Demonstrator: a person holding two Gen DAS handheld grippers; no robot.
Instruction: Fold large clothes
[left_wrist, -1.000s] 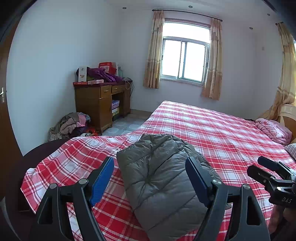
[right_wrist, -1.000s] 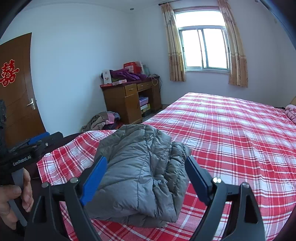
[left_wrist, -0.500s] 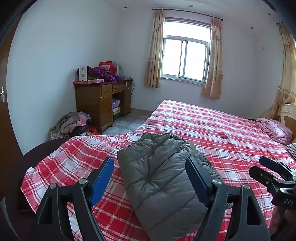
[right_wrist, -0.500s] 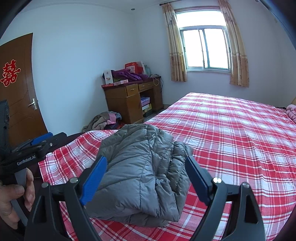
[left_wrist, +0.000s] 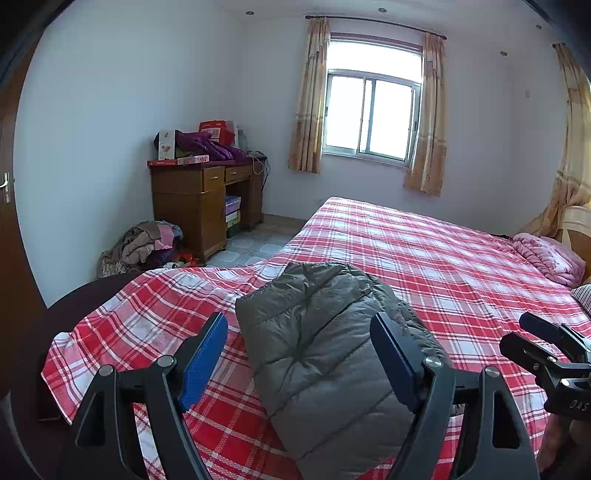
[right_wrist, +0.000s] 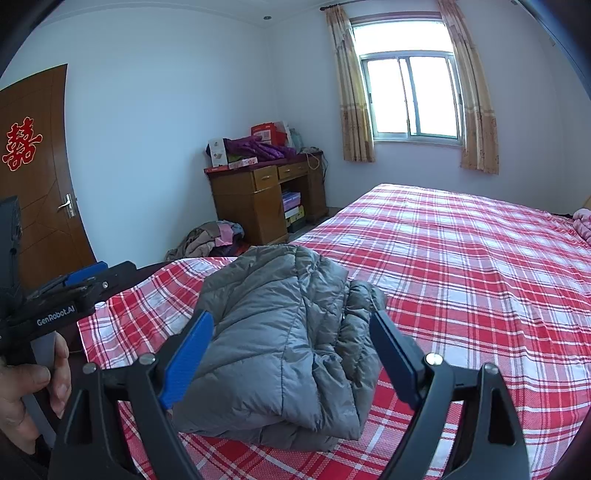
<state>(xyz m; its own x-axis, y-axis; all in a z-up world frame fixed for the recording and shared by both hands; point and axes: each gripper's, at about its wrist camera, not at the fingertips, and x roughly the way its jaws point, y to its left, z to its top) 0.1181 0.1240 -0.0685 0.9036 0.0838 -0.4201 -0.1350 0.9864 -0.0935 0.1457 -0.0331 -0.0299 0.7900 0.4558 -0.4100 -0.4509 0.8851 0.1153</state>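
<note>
A grey quilted puffer jacket (left_wrist: 325, 343) lies folded into a compact bundle near the foot corner of the bed; it also shows in the right wrist view (right_wrist: 280, 332). My left gripper (left_wrist: 299, 354) is open and empty, held above and in front of the jacket. My right gripper (right_wrist: 291, 354) is open and empty too, above the jacket's near edge. Each gripper appears in the other's view: the right one (left_wrist: 550, 354) at the right edge, the left one (right_wrist: 70, 291) at the left with a hand on it.
The bed has a red and white plaid sheet (left_wrist: 424, 251). A pink quilt (left_wrist: 546, 254) lies at the head. A wooden desk (left_wrist: 203, 195) with boxes and clothes stands by the wall, a clothes pile (left_wrist: 147, 243) beside it. A brown door (right_wrist: 37, 184) is at the left.
Both grippers have drifted slightly; the jacket sits a little lower and nearer in the views. The jaws stay open and the jacket has not moved.
</note>
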